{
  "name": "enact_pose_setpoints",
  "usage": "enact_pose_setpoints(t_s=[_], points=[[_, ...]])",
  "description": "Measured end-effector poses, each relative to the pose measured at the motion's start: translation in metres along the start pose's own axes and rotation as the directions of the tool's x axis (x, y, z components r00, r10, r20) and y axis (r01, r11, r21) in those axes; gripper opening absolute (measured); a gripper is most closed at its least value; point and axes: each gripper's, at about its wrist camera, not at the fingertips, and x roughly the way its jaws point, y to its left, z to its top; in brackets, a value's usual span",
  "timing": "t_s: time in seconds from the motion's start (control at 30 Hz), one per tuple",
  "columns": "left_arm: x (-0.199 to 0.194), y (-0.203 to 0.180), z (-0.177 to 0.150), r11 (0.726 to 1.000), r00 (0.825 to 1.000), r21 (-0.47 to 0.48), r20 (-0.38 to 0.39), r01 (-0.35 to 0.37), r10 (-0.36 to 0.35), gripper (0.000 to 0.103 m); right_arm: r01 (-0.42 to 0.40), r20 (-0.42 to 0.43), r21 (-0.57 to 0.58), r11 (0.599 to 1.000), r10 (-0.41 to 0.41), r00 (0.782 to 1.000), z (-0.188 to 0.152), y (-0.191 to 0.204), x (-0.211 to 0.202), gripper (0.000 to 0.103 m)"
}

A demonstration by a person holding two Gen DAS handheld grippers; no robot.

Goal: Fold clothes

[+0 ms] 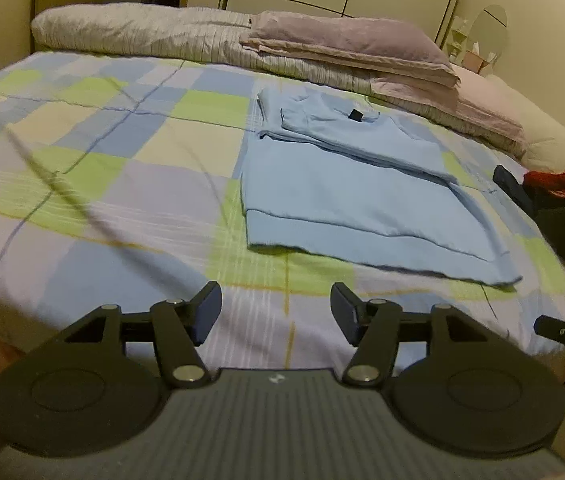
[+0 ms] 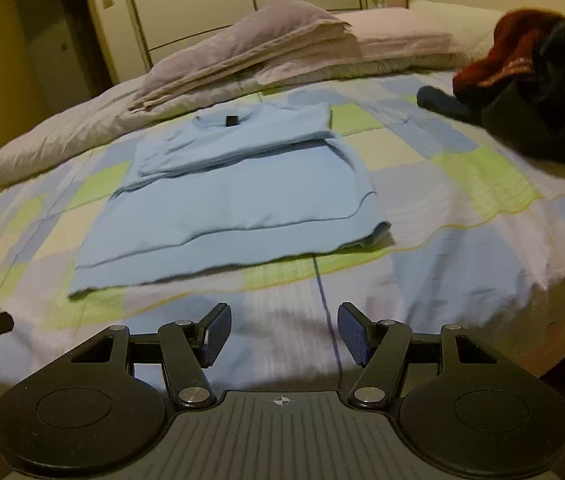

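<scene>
Two hand-held tongs hang over the near edge of a bed. The left gripper (image 1: 276, 314) has its jaws spread wide and holds nothing. The right gripper (image 2: 284, 334) stands just as wide, also empty. Neither touches any cloth.

Past them, on a checked bedspread (image 1: 82, 152) of blue, green and lilac squares, lies a light blue sweatshirt (image 1: 362, 200). It lies flat as a narrow rectangle, hem toward the near side, collar with its small dark label (image 2: 232, 121) at the far end. Both sleeves are laid across the upper chest.

To the right, well apart, sits a loose heap of dark and red clothes (image 2: 534, 92). Along the far side lie pillows and folded bedding (image 2: 250, 48).

The sweatshirt looks part-folded: sides and sleeves in, length not yet halved. A likely next move would be for each gripper to pinch one hem corner and carry the hem up toward the collar, keeping the edges square.
</scene>
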Motion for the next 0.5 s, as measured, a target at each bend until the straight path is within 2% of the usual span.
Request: enact_pose_setpoints(t_s=[0.27, 0.5], points=[[-0.047, -0.022, -0.011, 0.998, 0.999, 0.067, 0.05, -0.02, 0.016, 0.063, -0.016, 0.072, -0.058, 0.998, 0.02, 0.997, -0.011, 0.021, -0.048, 0.063], [-0.069, -0.042, -0.02, 0.991, 0.997, 0.129, 0.068, -0.041, 0.033, 0.065, -0.034, 0.068, -0.075, 0.997, 0.039, 0.997, -0.023, 0.03, -0.063, 0.063]])
